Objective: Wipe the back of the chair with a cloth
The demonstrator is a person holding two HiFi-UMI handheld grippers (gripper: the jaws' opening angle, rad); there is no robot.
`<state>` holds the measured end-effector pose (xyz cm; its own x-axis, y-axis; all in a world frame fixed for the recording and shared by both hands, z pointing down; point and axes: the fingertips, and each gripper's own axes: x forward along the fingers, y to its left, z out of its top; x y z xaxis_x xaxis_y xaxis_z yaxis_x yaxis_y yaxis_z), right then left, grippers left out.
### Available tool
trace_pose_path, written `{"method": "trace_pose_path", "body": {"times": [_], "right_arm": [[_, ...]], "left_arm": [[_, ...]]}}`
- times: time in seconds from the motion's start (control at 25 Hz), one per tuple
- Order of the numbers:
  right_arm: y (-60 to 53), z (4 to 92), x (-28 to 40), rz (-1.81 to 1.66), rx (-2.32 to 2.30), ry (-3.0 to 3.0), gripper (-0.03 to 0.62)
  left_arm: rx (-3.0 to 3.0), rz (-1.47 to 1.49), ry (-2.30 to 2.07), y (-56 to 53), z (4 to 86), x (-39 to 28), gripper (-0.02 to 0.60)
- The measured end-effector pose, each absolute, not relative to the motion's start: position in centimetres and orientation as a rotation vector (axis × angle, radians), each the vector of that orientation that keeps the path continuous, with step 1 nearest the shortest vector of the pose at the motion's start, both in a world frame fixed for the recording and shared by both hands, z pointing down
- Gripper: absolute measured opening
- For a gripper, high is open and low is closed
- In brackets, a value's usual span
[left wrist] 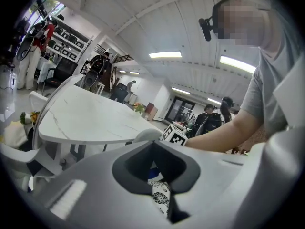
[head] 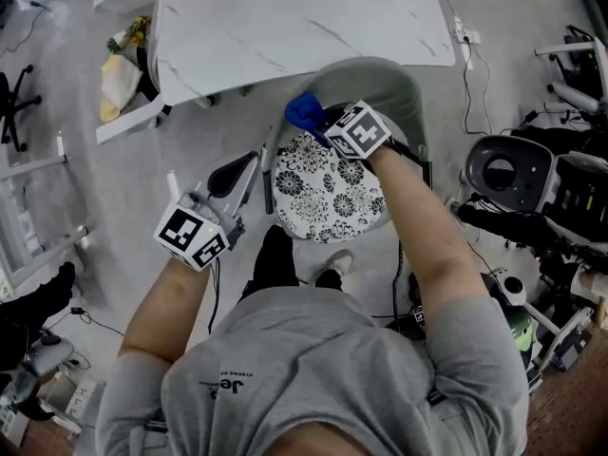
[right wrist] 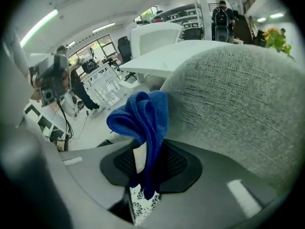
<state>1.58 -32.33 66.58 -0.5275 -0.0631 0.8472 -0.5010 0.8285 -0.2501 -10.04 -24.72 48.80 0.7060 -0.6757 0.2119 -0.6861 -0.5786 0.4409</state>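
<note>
The chair has a grey fabric back [head: 385,88] and a black-and-white floral seat cushion [head: 328,193]; it stands against the white marble table [head: 285,17]. My right gripper [head: 321,126] is shut on a bunched blue cloth [head: 305,114] at the left inner edge of the back. In the right gripper view the cloth [right wrist: 143,118] sticks up from the right gripper [right wrist: 147,161] and touches the grey back [right wrist: 233,109]. My left gripper [head: 228,183] hangs left of the seat, apart from the chair, shut and holding nothing. In its own view the left gripper [left wrist: 159,175] frames the cushion [left wrist: 161,197].
A white chair with a yellow bag [head: 119,79] stands at the table's left. Black equipment and a round grey unit [head: 508,171] crowd the right side. Cables run over the floor [head: 465,84]. My shoes [head: 332,266] are just before the seat.
</note>
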Motion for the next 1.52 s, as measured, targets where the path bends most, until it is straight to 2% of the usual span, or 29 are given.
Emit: {"method": "trace_pose_path", "body": {"times": [0.28,0.52,1.0,1.32,1.52], "right_arm": [[-35.4,67.3,2.1,1.074,0.576,-2.067,0.101],[-37.8,66.9,5.1,1.255,0.793,-2.065,0.102],[-40.1,64.9,20.7,1.561,1.422,-1.908,0.103],[-38.3,63.2,26.8,1.585,1.626,-1.882,0.1],[-37.5,62.2,21.2,1.327,1.29,-2.069,0.098]], "left_arm": [[2.371,0.019,-1.072,-24.5,49.7,-12.4,0.014],[2.37,0.019,-1.064,-24.9,49.6,-11.9,0.014],[2.418,0.044,-0.974,-25.5,48.8,-6.9,0.014],[2.453,0.043,-0.938,-25.9,47.8,-4.1,0.014],[2.437,0.022,-0.973,-26.2,48.6,-4.7,0.014]]}}
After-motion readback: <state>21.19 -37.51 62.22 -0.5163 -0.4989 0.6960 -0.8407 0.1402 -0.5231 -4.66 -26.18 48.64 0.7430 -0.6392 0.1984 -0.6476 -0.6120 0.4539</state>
